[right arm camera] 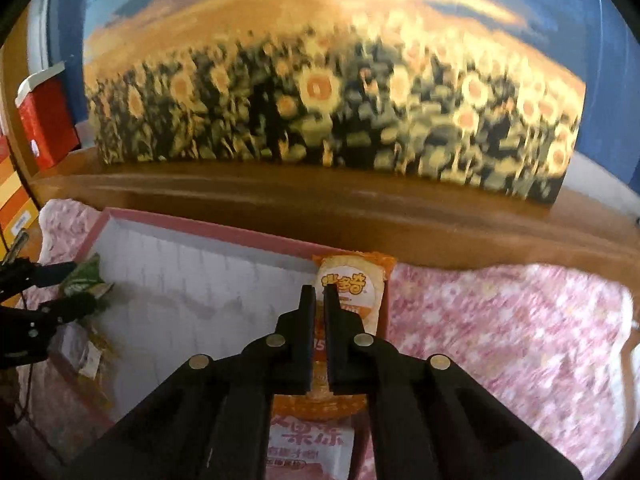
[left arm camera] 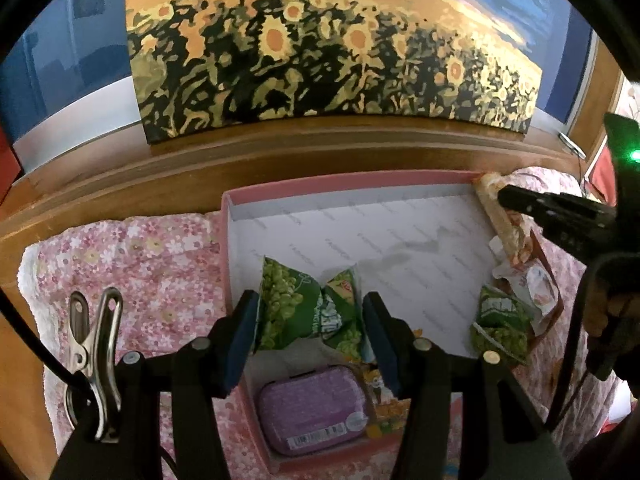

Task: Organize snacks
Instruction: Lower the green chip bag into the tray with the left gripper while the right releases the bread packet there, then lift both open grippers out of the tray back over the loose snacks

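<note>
Blurring sunflower painting [right arm camera: 332,108], right view

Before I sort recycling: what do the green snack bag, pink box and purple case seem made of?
Green snack bag: glossy plastic film, crinkled and printed.
Pink box: matte cardboard, likely, with thin straight walls.
Purple case: probably hard plastic, with rounded moulded corners.

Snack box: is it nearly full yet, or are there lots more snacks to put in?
Not nearly. The pink box holds a purple case near its front, and most of its white floor shows. The left gripper holds a green packet over the box. The right gripper, nearly shut, is at the orange packet by the box's right wall. Another green packet lies at that edge.
</note>
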Tool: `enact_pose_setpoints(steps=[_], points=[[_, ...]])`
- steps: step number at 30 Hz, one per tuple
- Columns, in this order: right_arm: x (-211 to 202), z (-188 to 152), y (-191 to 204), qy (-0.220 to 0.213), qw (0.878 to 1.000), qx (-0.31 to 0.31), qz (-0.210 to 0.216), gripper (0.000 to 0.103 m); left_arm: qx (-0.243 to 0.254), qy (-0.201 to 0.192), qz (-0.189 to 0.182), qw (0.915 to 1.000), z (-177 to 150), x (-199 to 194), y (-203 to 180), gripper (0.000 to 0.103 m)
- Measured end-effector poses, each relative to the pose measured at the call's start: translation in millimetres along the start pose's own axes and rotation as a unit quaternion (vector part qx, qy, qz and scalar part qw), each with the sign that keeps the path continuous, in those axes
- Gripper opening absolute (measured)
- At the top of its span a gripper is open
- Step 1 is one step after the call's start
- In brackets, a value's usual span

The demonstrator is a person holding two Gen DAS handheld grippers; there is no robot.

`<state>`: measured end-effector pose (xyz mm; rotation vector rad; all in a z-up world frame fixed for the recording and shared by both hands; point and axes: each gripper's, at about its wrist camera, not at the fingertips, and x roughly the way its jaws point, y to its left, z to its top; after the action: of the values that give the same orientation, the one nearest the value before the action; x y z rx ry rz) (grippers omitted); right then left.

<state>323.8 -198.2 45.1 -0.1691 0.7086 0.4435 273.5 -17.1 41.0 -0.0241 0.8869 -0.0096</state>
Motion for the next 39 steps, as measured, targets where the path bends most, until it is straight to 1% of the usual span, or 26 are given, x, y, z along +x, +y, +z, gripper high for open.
enact_pose_setpoints(steps=[2, 5, 6, 8, 9, 10, 11, 12, 13, 15, 16, 19, 21, 24, 26, 29, 34, 39], points=[[3.9, 0.5, -2.2, 0.008, 1.000, 0.011, 0.005, 0.006, -0.002, 0.001, 0.000, 1.0000, -0.8, -0.4, 0.8, 0.056], [13.9, 1.6, -10.0, 0.021, 0.999, 0.033, 0.026, 0.005, -0.013, 0.005, -0.003, 0.9999, -1.5, 2.3, 4.1, 0.056], [17.1, 1.3, -14.2, 0.024, 0.998, 0.043, 0.034, 0.001, -0.016, 0.006, -0.004, 0.9998, -1.6, 3.0, 4.4, 0.056], [27.0, 0.5, -28.2, 0.045, 0.995, 0.070, 0.055, 0.000, -0.016, 0.005, -0.005, 0.9998, -2.2, 3.0, 4.2, 0.056], [31.2, -1.3, -31.2, 0.053, 0.994, 0.079, 0.058, 0.000, -0.014, 0.003, -0.005, 0.9999, -2.5, 2.3, 3.3, 0.056], [31.3, -2.2, -31.1, 0.050, 0.994, 0.077, 0.055, 0.000, -0.012, 0.002, -0.003, 0.9999, -2.9, 1.1, 2.8, 0.056], [29.7, -2.0, -27.4, 0.046, 0.996, 0.064, 0.047, 0.000, -0.009, -0.001, -0.001, 1.0000, -3.1, -0.6, 2.1, 0.056], [25.3, -1.5, -22.2, 0.039, 0.997, 0.046, 0.040, 0.000, -0.007, -0.003, 0.000, 1.0000, -3.2, -2.1, 2.1, 0.056], [19.9, -2.0, -16.3, 0.032, 0.998, 0.039, 0.043, 0.000, -0.007, -0.005, 0.001, 1.0000, -2.8, -4.3, 2.2, 0.056], [8.8, -1.7, -5.1, 0.016, 0.998, 0.038, 0.054, 0.002, -0.010, -0.008, 0.000, 0.9999, -2.0, -7.0, 2.6, 0.056], [1.4, -1.2, -3.0, 0.006, 0.998, 0.039, 0.056, 0.003, -0.013, 0.001, -0.003, 0.9999, -1.0, -9.1, 2.7, 0.056], [-20.2, 0.0, -2.0, -0.015, 0.998, 0.040, 0.048, 0.007, -0.018, -0.007, -0.004, 0.9998, 1.1, -20.6, 2.1, 0.056], [-38.9, 1.0, -8.3, -0.021, 0.997, 0.048, 0.048, 0.008, -0.015, -0.013, -0.006, 0.9998, 1.9, -31.1, -0.6, 0.056], [-64.5, 5.0, -12.3, -0.040, 0.997, 0.047, 0.041, 0.009, -0.008, -0.030, -0.006, 0.9995, 1.2, -50.3, -7.2, 0.061], [-81.0, 2.9, -12.3, -0.049, 0.998, 0.039, 0.032, 0.009, -0.009, -0.042, -0.008, 0.9990, -2.6, -64.8, -10.3, 0.061], [-101.9, 0.3, -6.3, -0.056, 0.997, 0.033, 0.029, 0.009, -0.010, -0.053, -0.011, 0.9985, -8.7, -81.0, -14.8, 0.062], [-129.2, -23.1, -1.8, -0.056, 0.997, 0.046, 0.039, 0.009, -0.010, -0.070, -0.011, 0.9975, -22.1, -107.6, -20.7, 0.062], [-143.9, -48.1, 5.1, -0.049, 0.996, 0.057, 0.050, 0.009, -0.007, -0.082, -0.014, 0.9965, -37.2, -131.2, -27.8, 0.062]])
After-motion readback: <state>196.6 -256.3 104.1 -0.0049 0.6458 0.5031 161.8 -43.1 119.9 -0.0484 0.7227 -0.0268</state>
